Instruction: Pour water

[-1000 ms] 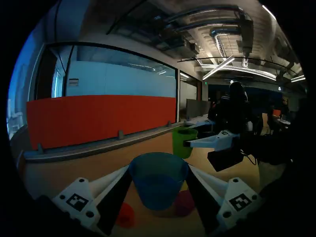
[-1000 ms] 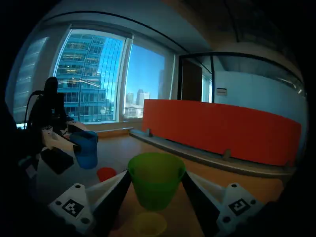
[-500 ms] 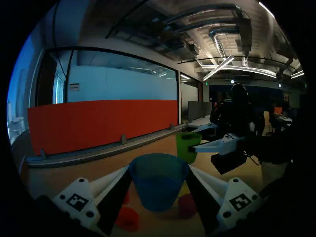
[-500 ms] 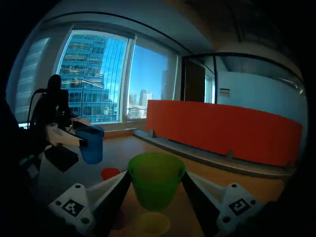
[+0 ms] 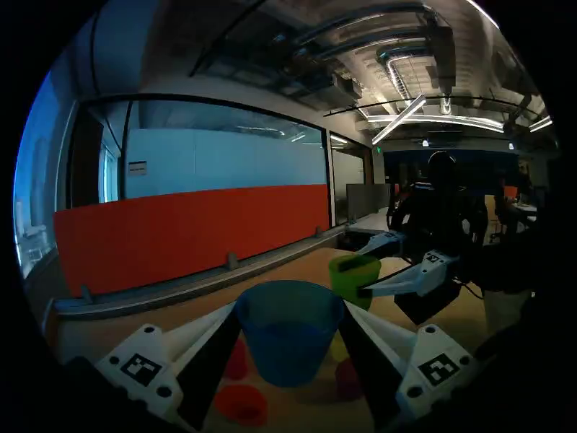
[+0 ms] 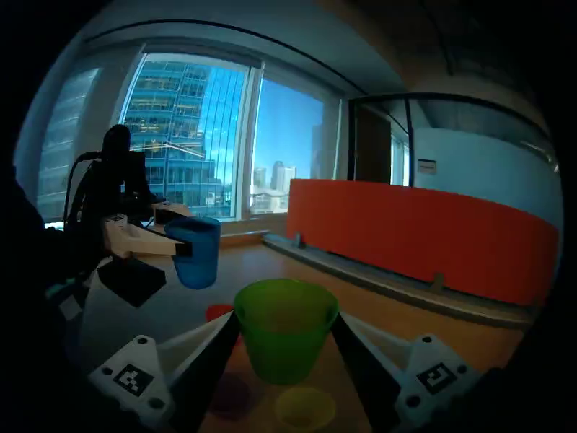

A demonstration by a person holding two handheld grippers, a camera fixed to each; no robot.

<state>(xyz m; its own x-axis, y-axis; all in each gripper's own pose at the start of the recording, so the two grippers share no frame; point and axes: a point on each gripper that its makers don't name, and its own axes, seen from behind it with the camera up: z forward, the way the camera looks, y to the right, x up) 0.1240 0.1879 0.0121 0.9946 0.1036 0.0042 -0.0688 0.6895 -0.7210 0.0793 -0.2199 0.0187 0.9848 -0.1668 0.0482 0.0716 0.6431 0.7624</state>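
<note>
Left gripper [image 5: 290,321]: clamped on blue cup [image 5: 288,350], tapered translucent plastic, upright between the fingers.
Right gripper [image 6: 285,325]: clamped on green cup [image 6: 285,353], same tapered plastic, upright between the fingers.
Table [image 6: 375,292]: smooth wood, below the fingers.

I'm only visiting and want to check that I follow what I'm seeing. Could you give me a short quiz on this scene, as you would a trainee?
1. Which colour is the cup held in the left gripper? A red, B blue, C yellow.
2. True or false: the green cup stands on the table, free of any gripper.
3. Fill in: the long wall panel beyond the table is ____.

Key
1. B: its fingers press on the blue cup.
2. False: the right gripper is shut on it and holds it above the table.
3. Orange-red.
</note>
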